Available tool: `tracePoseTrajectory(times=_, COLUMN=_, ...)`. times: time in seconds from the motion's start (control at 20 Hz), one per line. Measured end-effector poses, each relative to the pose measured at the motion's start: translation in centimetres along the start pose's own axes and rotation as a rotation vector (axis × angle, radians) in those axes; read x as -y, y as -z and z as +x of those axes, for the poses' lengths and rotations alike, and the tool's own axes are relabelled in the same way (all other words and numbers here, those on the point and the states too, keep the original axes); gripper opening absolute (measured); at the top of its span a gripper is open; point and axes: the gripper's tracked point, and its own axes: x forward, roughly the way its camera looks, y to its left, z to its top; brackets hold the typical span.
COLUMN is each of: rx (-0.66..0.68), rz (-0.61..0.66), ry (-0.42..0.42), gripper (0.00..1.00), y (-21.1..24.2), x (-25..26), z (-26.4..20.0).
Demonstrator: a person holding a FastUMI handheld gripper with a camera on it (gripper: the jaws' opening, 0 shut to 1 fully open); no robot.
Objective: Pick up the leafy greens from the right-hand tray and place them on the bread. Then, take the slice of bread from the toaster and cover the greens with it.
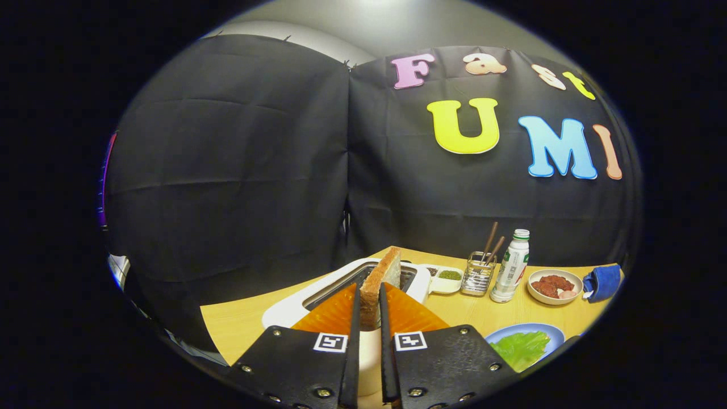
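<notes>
Your hand-held gripper (369,295) is clamped on the brown slice of toasted bread (380,281), one finger pressing each flat side, and the slice stands upright on edge between them. It's sitting right over the slot of the white toaster (417,281), which lies just beyond the fingertips on the light wooden desk (238,321). I can't tell if the bottom of the slice is clear of the slot or not, since the fingers cover that part.

To your near right there's a blue round plate (554,330) with the pale green leafy greens (522,347) lying flat on it, just beside the right finger.

Further back, to the right of the toaster, you've got a small white divided dish (446,281) with dark green and brown stuff in it, then a clear glass holder (477,275) with brown chopsticks (489,241) sticking up, and just beside it a white bottle with a green cap (511,267). Right of that sits a white bowl (554,287) of reddish-brown food, and a blue folded cloth (602,282) lies at the far right edge of the desk.
</notes>
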Motion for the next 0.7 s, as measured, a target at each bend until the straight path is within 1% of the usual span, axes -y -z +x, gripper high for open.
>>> tracePoseTrajectory(times=0.05, rx=0.01, rz=0.004, ry=-0.005, gripper=0.16, y=-0.3, x=0.2, z=-0.1)
tracePoseTrajectory(times=0.1, rx=0.033, rz=0.023, ry=-0.003, gripper=0.09, y=-0.4, x=0.1, z=-0.8)
tracePoseTrajectory(times=0.15, rx=0.043, rz=0.026, ry=-0.001, gripper=0.01, y=-0.9, x=0.2, z=-0.5)
tracePoseTrajectory(times=0.3, rx=0.074, rz=0.039, ry=-0.008, gripper=0.01, y=-1.8, x=0.5, z=-1.1)
tracePoseTrajectory(times=0.4, rx=0.127, rz=0.055, ry=0.003, gripper=0.01, y=-3.5, x=1.1, z=-1.9)
tracePoseTrajectory(times=0.55, rx=0.218, rz=0.07, ry=0.032, gripper=0.01, y=-6.3, x=2.3, z=-3.7)
tracePoseTrajectory(times=0.7, rx=0.255, rz=0.068, ry=0.089, gripper=0.01, y=-7.0, x=4.5, z=-5.3)
